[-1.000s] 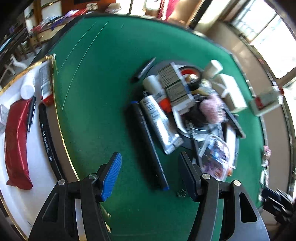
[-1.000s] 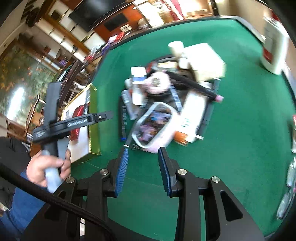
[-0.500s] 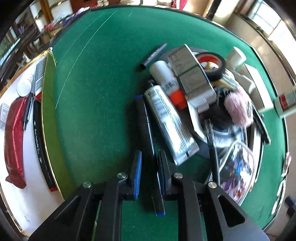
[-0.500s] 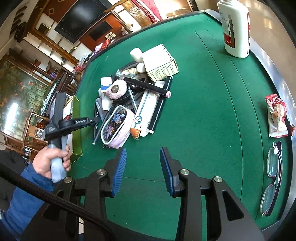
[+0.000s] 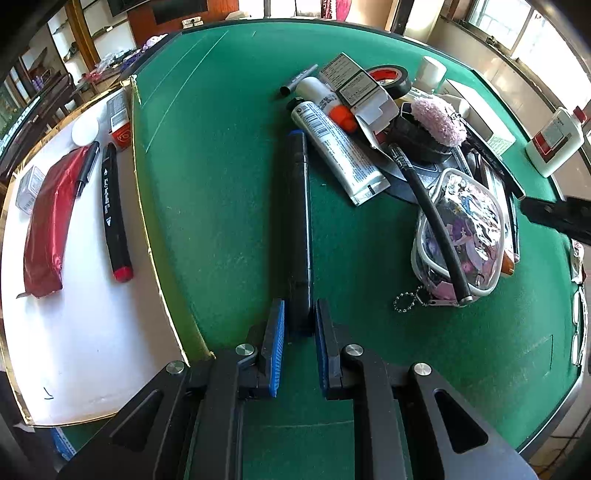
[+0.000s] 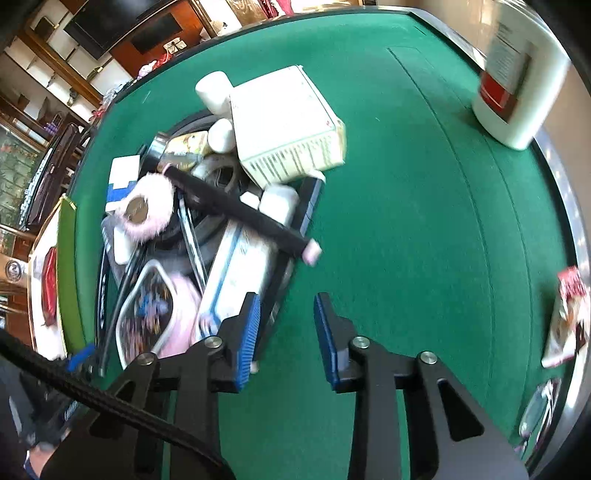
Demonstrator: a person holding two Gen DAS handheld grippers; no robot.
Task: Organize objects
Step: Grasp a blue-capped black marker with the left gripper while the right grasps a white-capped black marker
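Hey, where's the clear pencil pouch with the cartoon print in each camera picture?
Left wrist view: the pouch lies right of centre, at the near end of the pile, with a black pen across it.
Right wrist view: the pouch is lower left, just left of the right gripper.
Shared landmark: the pink fluffy puff.

Long dark blue-capped marker (image 5: 298, 229) lies on green felt.

Sunlit windows (image 5: 517, 26), wooden shelves (image 6: 55, 74), green table (image 5: 221, 147)
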